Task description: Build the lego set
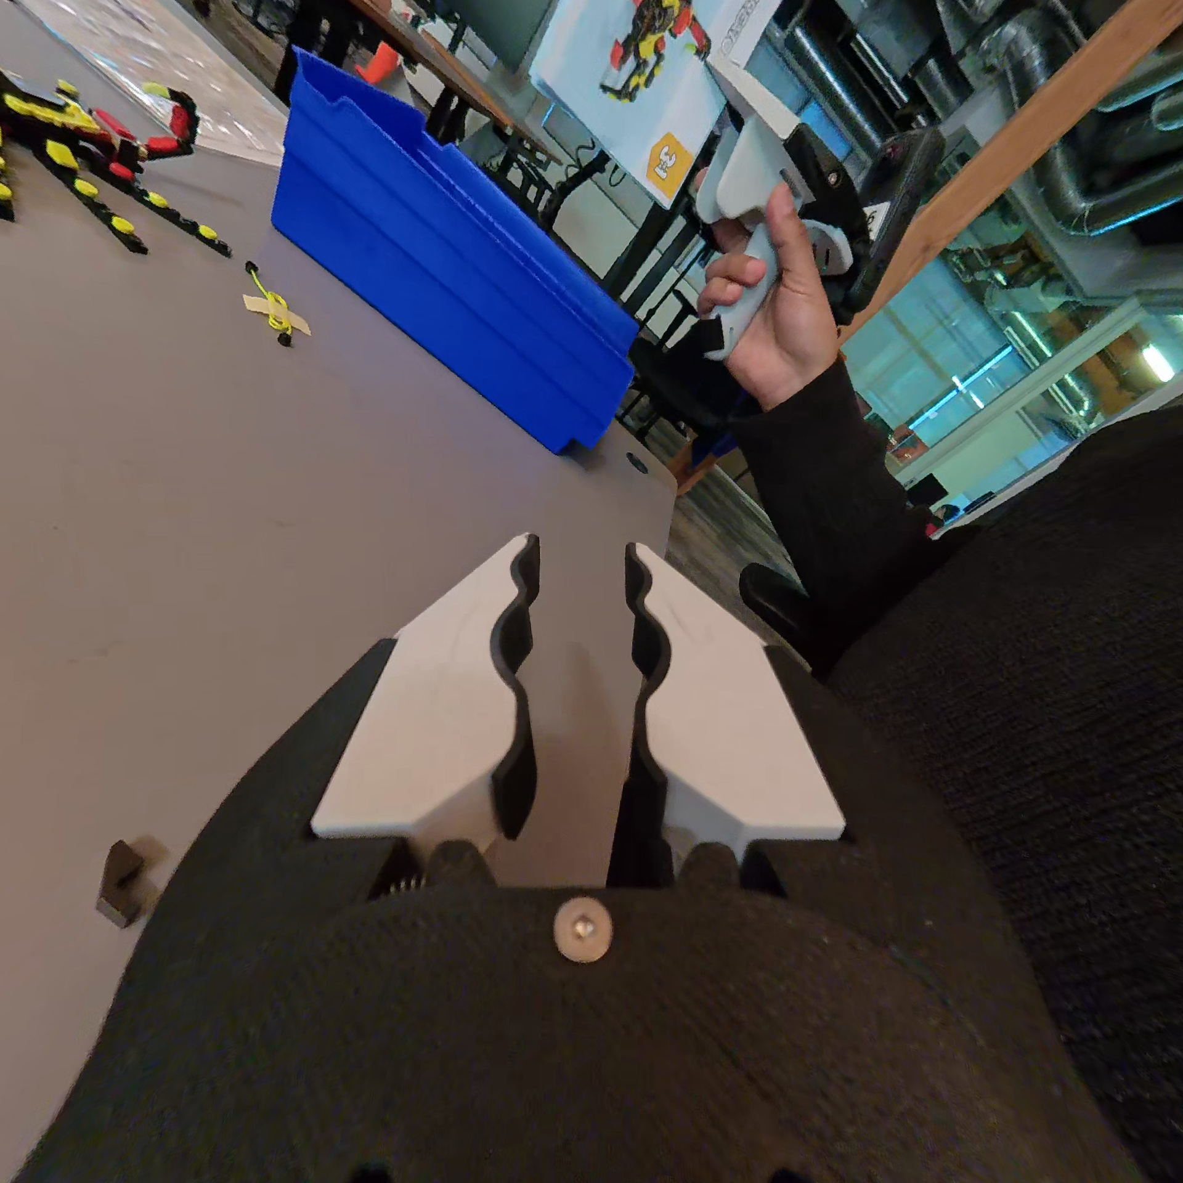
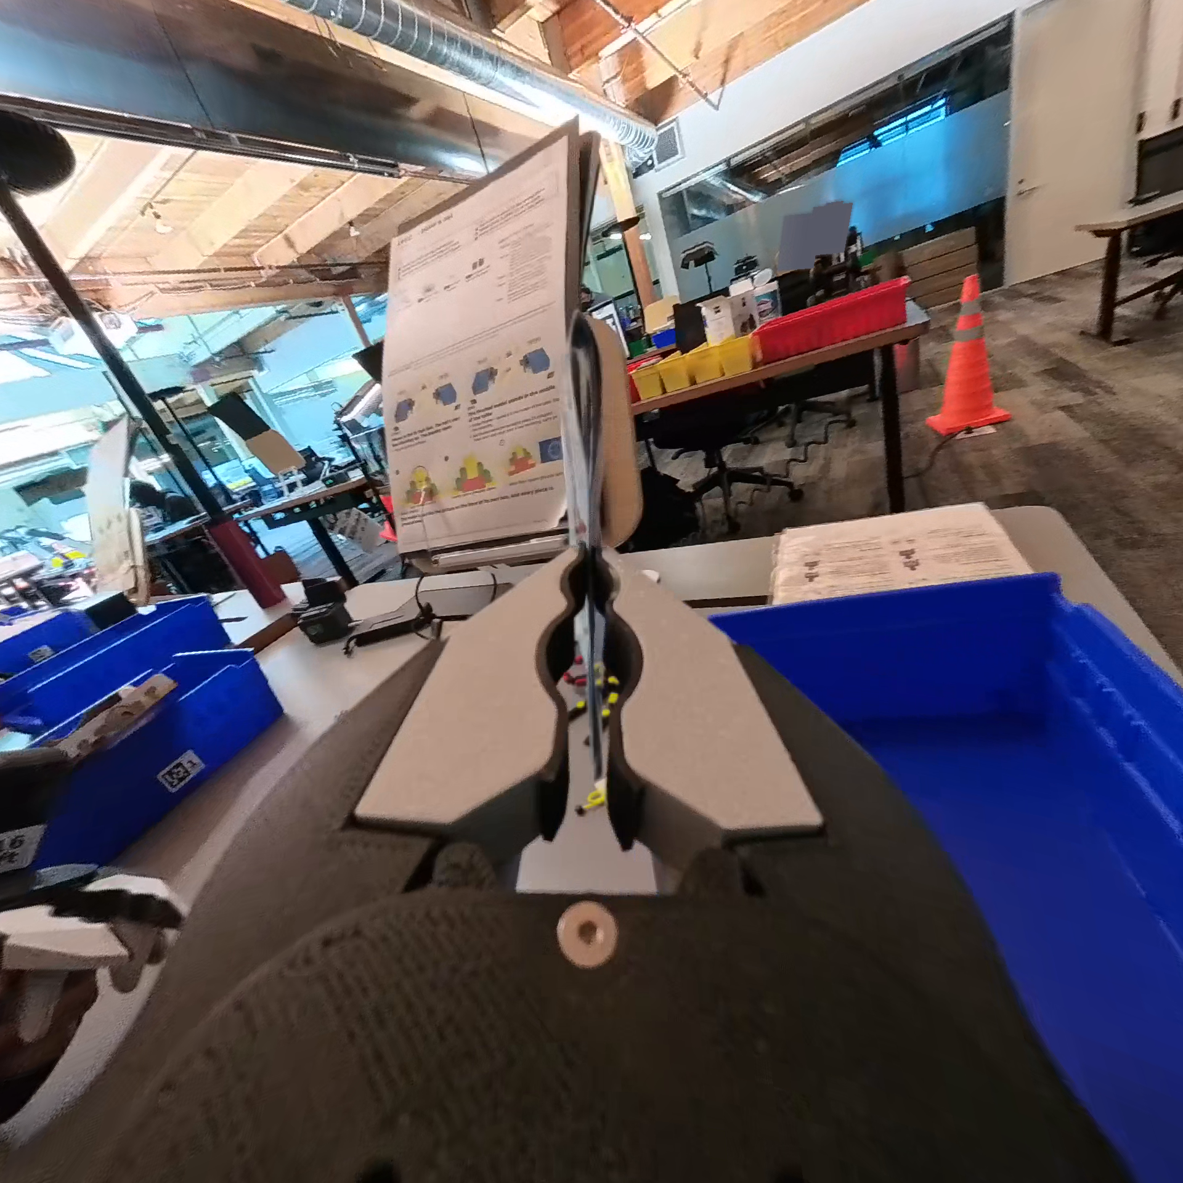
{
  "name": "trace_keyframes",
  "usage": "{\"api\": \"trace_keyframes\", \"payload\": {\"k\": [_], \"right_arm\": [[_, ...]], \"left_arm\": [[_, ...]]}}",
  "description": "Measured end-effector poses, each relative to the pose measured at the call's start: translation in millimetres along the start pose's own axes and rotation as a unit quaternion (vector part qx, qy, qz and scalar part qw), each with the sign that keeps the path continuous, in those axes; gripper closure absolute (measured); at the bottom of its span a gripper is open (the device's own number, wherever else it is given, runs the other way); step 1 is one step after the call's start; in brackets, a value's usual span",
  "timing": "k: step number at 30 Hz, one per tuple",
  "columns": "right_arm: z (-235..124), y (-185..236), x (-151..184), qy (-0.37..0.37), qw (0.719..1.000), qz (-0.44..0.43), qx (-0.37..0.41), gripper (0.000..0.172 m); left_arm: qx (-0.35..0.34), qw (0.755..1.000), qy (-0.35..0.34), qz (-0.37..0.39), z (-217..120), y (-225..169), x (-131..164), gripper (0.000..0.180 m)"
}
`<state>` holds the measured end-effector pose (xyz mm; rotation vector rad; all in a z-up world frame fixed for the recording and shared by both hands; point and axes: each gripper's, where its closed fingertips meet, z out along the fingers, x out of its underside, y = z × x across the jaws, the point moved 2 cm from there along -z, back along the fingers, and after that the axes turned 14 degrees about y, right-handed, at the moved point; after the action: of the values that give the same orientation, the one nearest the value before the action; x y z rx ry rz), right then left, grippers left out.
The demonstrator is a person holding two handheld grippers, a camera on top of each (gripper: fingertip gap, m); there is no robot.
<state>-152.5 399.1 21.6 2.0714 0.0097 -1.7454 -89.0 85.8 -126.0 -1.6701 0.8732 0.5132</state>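
My left gripper (image 1: 582, 544) is open and empty, low over the grey table (image 1: 256, 512). Nothing lies between its pads. My right gripper (image 2: 589, 566) is shut on a thin picture booklet (image 2: 586, 416), seen edge-on and standing up from the fingertips. In the left wrist view the booklet (image 1: 640, 96) hangs in the air beyond a blue bin (image 1: 448, 256), and a hand (image 1: 781, 307) holds that gripper's handle. A black, yellow and red brick model (image 1: 83, 128) lies on the table at far left.
A short yellow cord taped down (image 1: 275, 313) and a small dark piece (image 1: 121, 890) lie on the table. The blue bin (image 2: 960, 736) is at my right gripper's right, with smaller blue bins (image 2: 160, 704) at left. A sheet on a stand (image 2: 480, 352) and a paper stack (image 2: 896, 550) are behind. The left gripper's tips are roughly 35 cm from the right gripper's.
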Motion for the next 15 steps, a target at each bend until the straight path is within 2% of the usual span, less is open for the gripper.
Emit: {"api": "trace_keyframes", "payload": {"k": [2, 5, 8, 10, 13, 15], "right_arm": [[-5.6, -9.3, -3.7, -0.010, 1.000, 0.006, 0.018, 0.172], [-12.6, -45.5, 0.6, -0.008, 0.997, 0.039, 0.068, 0.172], [-8.2, -94.1, 29.2, 0.043, 0.986, 0.106, 0.118, 0.172], [0.8, -116.1, 52.5, 0.072, 0.974, 0.177, 0.123, 0.172], [18.5, -133.1, 79.4, 0.096, 0.945, 0.292, 0.110, 0.172], [31.1, -139.5, 87.9, 0.103, 0.933, 0.324, 0.116, 0.172]], "left_arm": [[-0.002, 1.000, 0.003, 0.003, -0.1, 1.0, 1.2, 0.157], [-0.001, 1.000, 0.007, 0.002, -0.3, 2.4, 2.5, 0.157], [0.005, 1.000, 0.003, -0.003, -0.5, 2.1, 1.8, 0.157], [0.007, 1.000, 0.003, -0.005, 0.1, 1.5, 1.6, 0.157], [0.004, 1.000, 0.006, -0.002, 1.9, 1.2, 2.4, 0.157], [0.000, 1.000, 0.008, 0.000, 3.4, 1.0, 3.1, 0.157]]}}
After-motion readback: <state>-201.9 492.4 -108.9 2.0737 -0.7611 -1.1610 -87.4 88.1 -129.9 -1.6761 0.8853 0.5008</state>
